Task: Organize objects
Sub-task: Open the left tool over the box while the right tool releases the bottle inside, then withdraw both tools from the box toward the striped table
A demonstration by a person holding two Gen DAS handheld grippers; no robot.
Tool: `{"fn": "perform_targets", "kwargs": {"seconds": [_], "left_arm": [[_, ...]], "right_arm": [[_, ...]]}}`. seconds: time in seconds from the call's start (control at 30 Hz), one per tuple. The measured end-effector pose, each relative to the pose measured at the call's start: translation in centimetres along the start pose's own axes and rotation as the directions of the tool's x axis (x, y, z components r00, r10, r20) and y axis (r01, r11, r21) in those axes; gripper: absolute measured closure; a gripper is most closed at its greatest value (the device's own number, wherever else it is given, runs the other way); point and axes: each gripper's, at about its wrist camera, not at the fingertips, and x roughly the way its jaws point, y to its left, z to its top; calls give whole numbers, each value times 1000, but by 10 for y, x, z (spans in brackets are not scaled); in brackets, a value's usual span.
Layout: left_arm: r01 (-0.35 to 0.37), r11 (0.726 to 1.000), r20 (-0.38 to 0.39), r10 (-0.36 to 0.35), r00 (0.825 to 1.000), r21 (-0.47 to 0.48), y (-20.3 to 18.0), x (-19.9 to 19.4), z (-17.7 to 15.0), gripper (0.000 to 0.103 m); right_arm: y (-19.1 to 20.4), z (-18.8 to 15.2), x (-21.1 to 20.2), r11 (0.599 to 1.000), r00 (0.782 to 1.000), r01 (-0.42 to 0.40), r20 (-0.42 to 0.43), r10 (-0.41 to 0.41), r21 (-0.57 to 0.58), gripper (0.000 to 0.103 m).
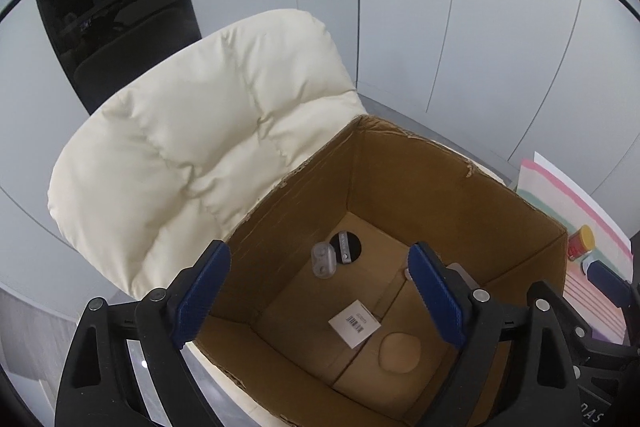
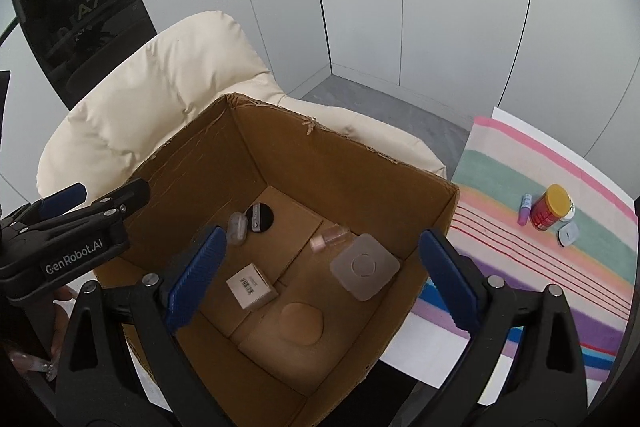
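An open cardboard box (image 2: 360, 163) (image 1: 500, 195) rests on a cream cushioned chair (image 1: 200, 131). Inside lie a grey square case (image 2: 365, 266), a small white barcoded box (image 2: 251, 286) (image 1: 354, 323), a clear earbud case (image 2: 237, 229) (image 1: 323, 260), a black round item (image 2: 260, 217) (image 1: 345, 247) and a small pinkish bottle (image 2: 329, 239). My left gripper (image 1: 320, 301) is open and empty above the box's near-left part; it also shows in the right wrist view (image 2: 96, 201). My right gripper (image 2: 322, 281) is open and empty above the box.
A striped cloth (image 2: 560, 267) on a white table lies to the right of the box. On it stand a red jar with a yellow lid (image 2: 552, 207) (image 1: 580, 242), a purple tube (image 2: 525, 209) and a small blue-white item (image 2: 569, 234). Grey wall panels are behind.
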Motion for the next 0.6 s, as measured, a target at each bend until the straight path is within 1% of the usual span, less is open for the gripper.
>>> {"fn": "perform_targets", "kwargs": {"seconds": [0.13, 0.27, 0.37, 0.43, 0.5, 0.6], "left_arm": [[3, 1000, 5, -4, 1000, 26, -5, -4, -1, 11], [30, 999, -7, -30, 1000, 31, -3, -6, -2, 11], [56, 998, -26, -56, 998, 13, 5, -12, -4, 11], [90, 996, -41, -91, 995, -14, 12, -17, -6, 11], [108, 994, -44, -109, 993, -23, 16, -23, -8, 11], [93, 996, -20, -93, 995, -4, 18, -34, -14, 11]], "right_arm": [[-4, -1, -2, 1000, 1000, 6, -12, -6, 2, 4], [-7, -4, -9, 1000, 1000, 25, -13, -25, 5, 4], [-11, -4, -17, 999, 999, 29, -15, -29, 15, 4], [-11, -3, -24, 999, 999, 40, -11, -39, 11, 4], [-13, -3, -31, 999, 999, 50, -11, -50, 13, 4], [-15, -6, -46, 998, 999, 53, -11, -53, 30, 4]]}}
